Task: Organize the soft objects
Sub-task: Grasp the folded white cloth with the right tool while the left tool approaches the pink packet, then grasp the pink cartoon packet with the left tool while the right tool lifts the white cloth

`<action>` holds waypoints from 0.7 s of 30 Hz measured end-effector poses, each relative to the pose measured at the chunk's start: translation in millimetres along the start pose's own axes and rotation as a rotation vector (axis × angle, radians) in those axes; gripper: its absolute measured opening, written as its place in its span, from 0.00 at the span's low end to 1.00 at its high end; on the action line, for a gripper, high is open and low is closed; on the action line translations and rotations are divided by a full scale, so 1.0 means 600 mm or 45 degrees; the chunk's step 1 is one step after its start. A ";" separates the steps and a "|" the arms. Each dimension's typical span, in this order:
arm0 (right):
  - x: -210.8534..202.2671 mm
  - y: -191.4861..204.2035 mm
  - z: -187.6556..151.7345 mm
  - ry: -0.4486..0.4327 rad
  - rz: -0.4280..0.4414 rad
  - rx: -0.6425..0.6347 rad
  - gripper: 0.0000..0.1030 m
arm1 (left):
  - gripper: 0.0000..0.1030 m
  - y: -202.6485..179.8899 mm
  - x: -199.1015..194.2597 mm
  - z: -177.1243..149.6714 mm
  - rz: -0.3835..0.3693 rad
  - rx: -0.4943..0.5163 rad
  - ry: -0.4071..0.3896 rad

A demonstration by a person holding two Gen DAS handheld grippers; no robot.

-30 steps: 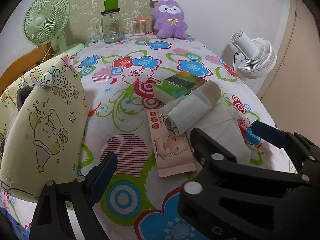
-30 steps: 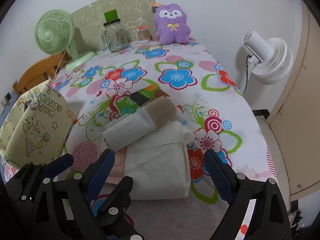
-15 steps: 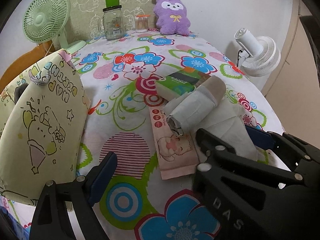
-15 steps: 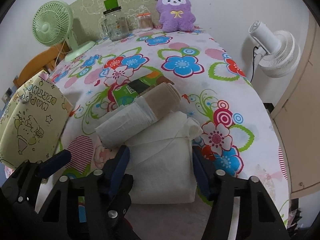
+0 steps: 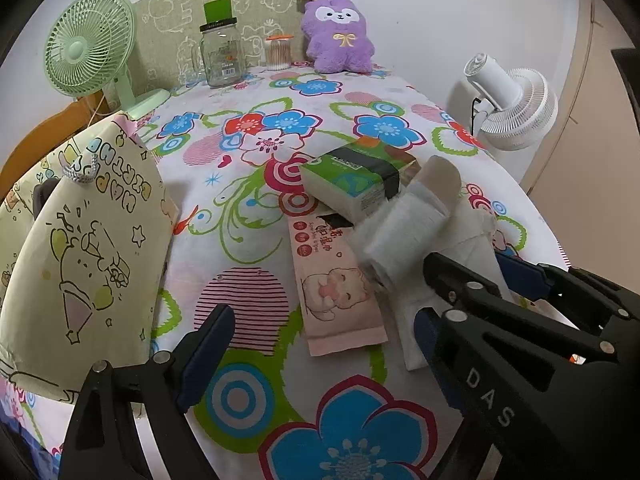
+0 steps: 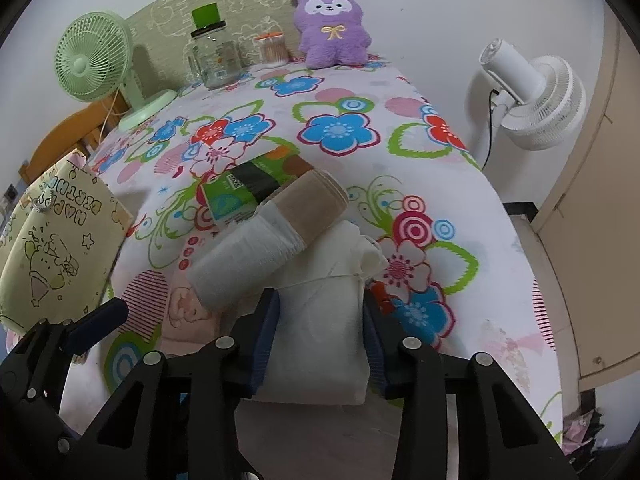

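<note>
Right gripper (image 6: 320, 332) clamped on the near end of the folded cloth (image 6: 320, 312), one blue pad against each long edge, low centre of the right view. Cloth's long axis running straight up-frame from the tool, so a pull back or a lift along that line seems the natural next move. Lying across the cloth's far end, a roll (image 6: 264, 236), white at lower left and tan at upper right, its axis slanting from lower left to upper right; likely to tumble if the cloth goes first. Left gripper (image 5: 320, 340) spread wide and holding nothing, well left of the cloth, with the right tool crossing the lower right of its view; clearly the farther of the two. Under the roll, a pink wipes pack (image 5: 336, 284) with a baby's face and small print too fine to read, and a green tissue pack (image 5: 356, 184) with a black band, its lettering blurred. Bag (image 6: 52, 240) at left edge, reading "HAPPY BIRTHDAY" upside down. "DAS" moulded on the right tool's black body, seen in the left view.
</note>
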State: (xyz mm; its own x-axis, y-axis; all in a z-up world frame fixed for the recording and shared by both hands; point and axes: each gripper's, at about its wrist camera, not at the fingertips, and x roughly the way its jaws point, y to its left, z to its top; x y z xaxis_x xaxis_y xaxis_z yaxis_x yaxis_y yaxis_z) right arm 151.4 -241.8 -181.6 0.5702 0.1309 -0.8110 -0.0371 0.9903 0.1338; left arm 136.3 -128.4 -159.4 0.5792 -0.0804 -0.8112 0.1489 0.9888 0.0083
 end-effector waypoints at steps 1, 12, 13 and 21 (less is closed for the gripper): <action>-0.001 -0.001 0.000 -0.002 -0.004 0.000 0.38 | 0.90 -0.001 0.000 0.000 0.001 0.002 -0.001; -0.001 -0.009 0.002 -0.011 -0.025 0.021 0.36 | 0.65 0.009 0.011 0.002 -0.001 -0.033 0.024; -0.001 -0.009 0.002 -0.012 -0.027 0.019 0.36 | 0.65 0.007 0.012 0.002 -0.002 -0.028 0.021; -0.003 -0.004 0.005 -0.015 -0.023 0.023 0.24 | 0.39 -0.003 0.009 0.006 -0.048 0.013 0.014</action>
State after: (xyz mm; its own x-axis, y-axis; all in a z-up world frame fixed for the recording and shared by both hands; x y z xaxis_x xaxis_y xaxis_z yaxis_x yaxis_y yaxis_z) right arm 152.7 -244.3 -178.9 0.5806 0.1123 -0.8064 -0.0118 0.9915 0.1296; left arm 141.9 -131.4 -161.9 0.5640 -0.1164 -0.8175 0.1790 0.9837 -0.0167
